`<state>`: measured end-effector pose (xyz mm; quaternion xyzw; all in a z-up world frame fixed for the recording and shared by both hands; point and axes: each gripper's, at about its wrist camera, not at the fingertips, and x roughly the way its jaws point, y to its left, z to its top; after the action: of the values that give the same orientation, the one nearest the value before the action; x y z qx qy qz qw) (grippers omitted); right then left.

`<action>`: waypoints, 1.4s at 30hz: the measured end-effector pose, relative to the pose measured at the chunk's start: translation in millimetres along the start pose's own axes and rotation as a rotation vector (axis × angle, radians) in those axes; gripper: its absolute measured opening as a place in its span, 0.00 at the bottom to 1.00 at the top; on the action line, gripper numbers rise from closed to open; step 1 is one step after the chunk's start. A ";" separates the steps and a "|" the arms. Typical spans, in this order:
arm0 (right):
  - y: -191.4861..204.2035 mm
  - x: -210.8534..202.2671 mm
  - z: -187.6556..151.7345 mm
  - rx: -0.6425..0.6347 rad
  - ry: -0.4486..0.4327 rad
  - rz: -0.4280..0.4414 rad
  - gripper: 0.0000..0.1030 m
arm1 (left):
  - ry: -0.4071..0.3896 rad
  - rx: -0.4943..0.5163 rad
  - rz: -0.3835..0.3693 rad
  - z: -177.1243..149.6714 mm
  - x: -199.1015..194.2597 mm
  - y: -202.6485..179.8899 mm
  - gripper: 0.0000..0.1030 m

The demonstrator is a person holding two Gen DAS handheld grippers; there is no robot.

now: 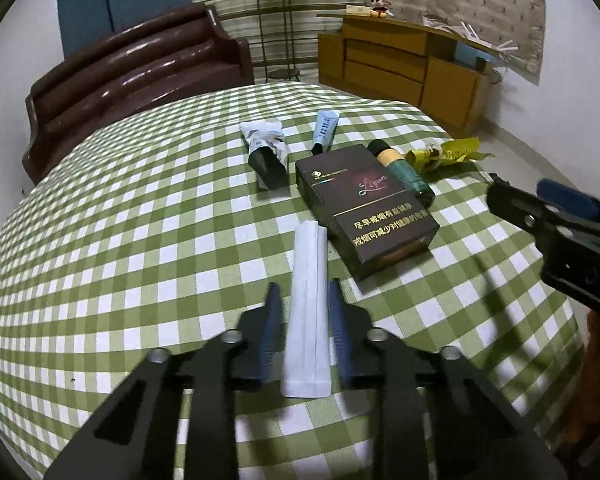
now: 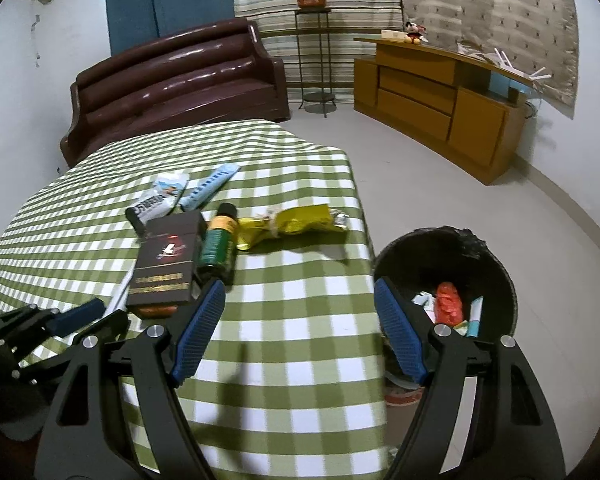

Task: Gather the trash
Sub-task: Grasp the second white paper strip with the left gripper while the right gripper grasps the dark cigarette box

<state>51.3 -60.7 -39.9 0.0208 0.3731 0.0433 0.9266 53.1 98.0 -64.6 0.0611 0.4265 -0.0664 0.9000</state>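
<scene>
My left gripper is shut on the near part of a long white packet lying on the green checked tablecloth; its blue pads touch both long edges. Just beyond lie a dark cigarette box, a green bottle, a yellow wrapper, a light blue tube and a white pouch with a dark end. My right gripper stands open and empty above the table's right edge, next to a black bin on the floor that holds several pieces of trash. The left gripper shows at lower left.
A brown sofa stands behind the table. A wooden cabinet runs along the right wall, with a plant stand between them. Grey floor lies open to the right of the table. The right gripper enters the left wrist view at the right.
</scene>
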 end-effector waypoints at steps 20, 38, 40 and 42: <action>66.9 14.5 7.0 -0.100 0.035 0.092 0.73 | -0.032 -0.133 0.069 -1.6 -10.3 74.9 0.17; 94.2 49.8 11.1 -0.155 0.129 0.048 0.69 | -0.035 -0.215 0.084 -10.7 -11.3 124.7 0.17; 96.3 54.0 11.1 -0.162 0.147 0.046 0.58 | -0.035 -0.220 0.083 -10.4 -11.2 126.4 0.17; 96.8 54.7 10.3 -0.163 0.150 0.049 0.52 | -0.035 -0.223 0.081 -10.4 -11.1 126.9 0.17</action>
<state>91.4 40.8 -63.4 -0.0486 0.4361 0.0977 0.8932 60.0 225.4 -55.7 -0.0236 0.4127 0.0168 0.9104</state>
